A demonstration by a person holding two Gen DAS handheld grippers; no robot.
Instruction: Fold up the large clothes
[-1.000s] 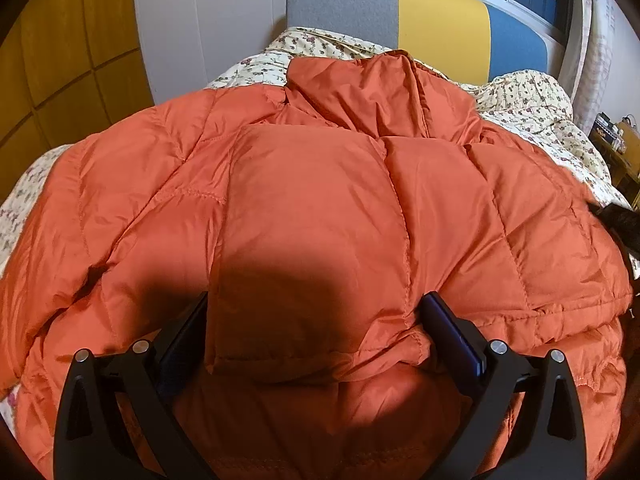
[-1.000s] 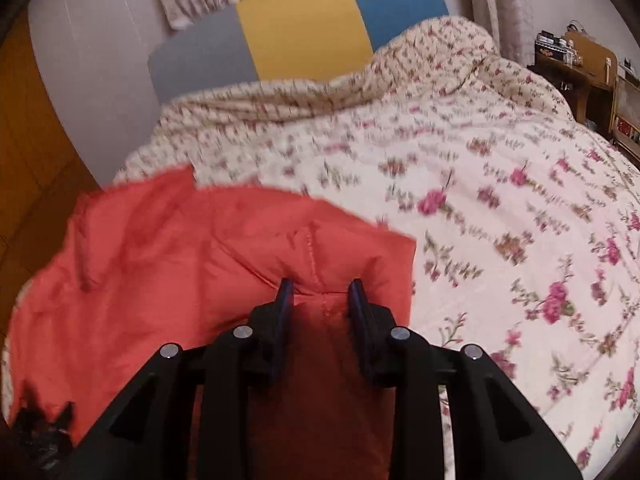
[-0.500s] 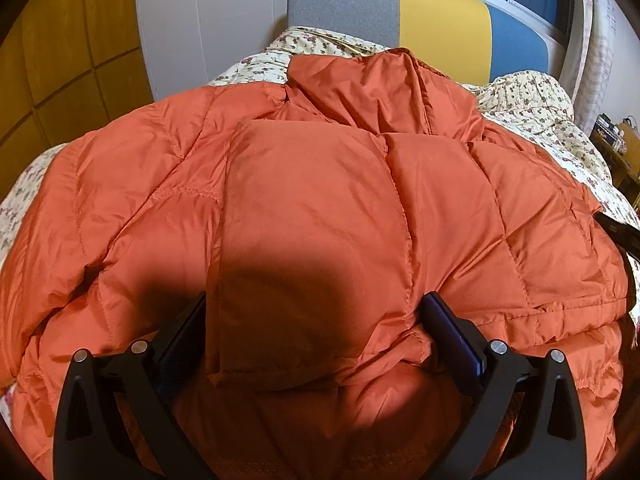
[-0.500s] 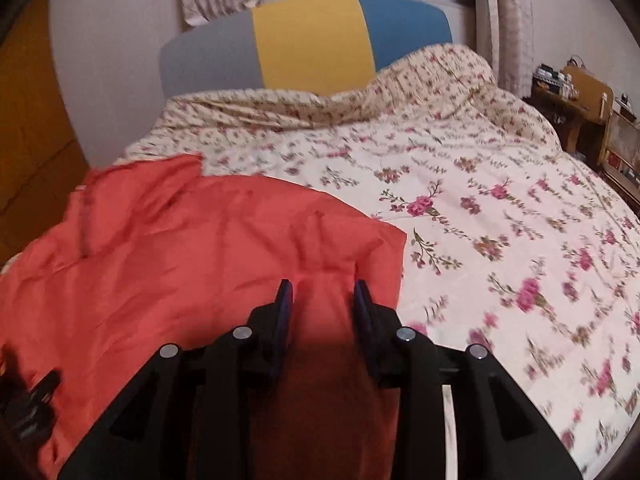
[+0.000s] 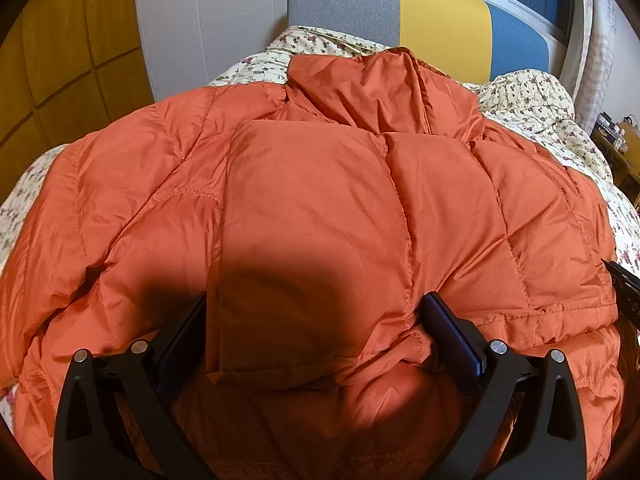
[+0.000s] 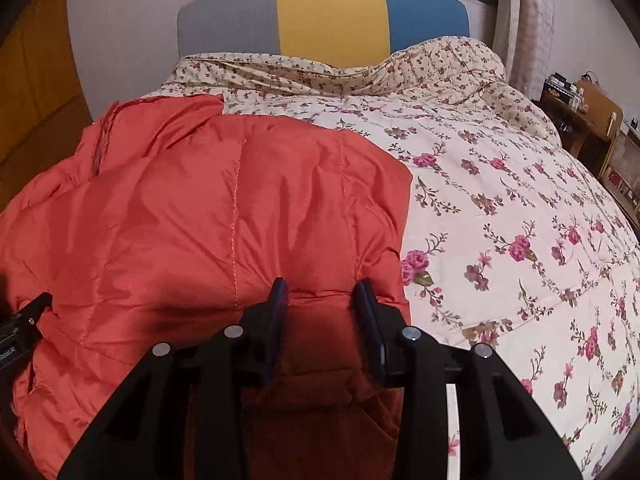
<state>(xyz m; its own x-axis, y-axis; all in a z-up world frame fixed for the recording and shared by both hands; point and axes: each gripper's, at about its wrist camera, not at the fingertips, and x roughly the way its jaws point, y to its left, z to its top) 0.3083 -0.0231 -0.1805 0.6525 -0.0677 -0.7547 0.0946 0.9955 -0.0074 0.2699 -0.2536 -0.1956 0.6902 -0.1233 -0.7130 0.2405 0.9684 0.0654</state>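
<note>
Left wrist view first: my left tongs (image 5: 316,312) are spread wide, straddling a folded panel of the orange puffer jacket (image 5: 312,216) without pinching it. The panel bulges up between the two fingers, and I judge nothing is held here. Beyond the fingers the jacket covers most of the view, quilted in broad blocks, its collar or hood bunched at the far end. At the right edge of this view a dark piece of my other tool pokes in beside the jacket's hem.

Right wrist view: my right tongs (image 6: 320,300) stand narrow, with a ridge of the jacket's edge (image 6: 320,328) rising between the fingers. The fingers look pressed against that ridge, but I cannot tell for certain whether they grip the cloth or only rest around it. From this side the jacket (image 6: 224,216) lies to the left and ahead, its right border straight.

Outward from both tools, the jacket rests on a floral quilt (image 6: 500,208) covering a bed, which is bare to the right. Behind stands a headboard (image 6: 328,12) in grey, yellow and blue blocks, with a window above it and a wooden shelf at the far right.

My reading is that a side panel is already laid over the body, and this is a settling pause mid-fold. The next move likely calls for taking the near hem with both tools and carrying it toward the collar, keeping the slippery, puffy layers from sliding apart.
</note>
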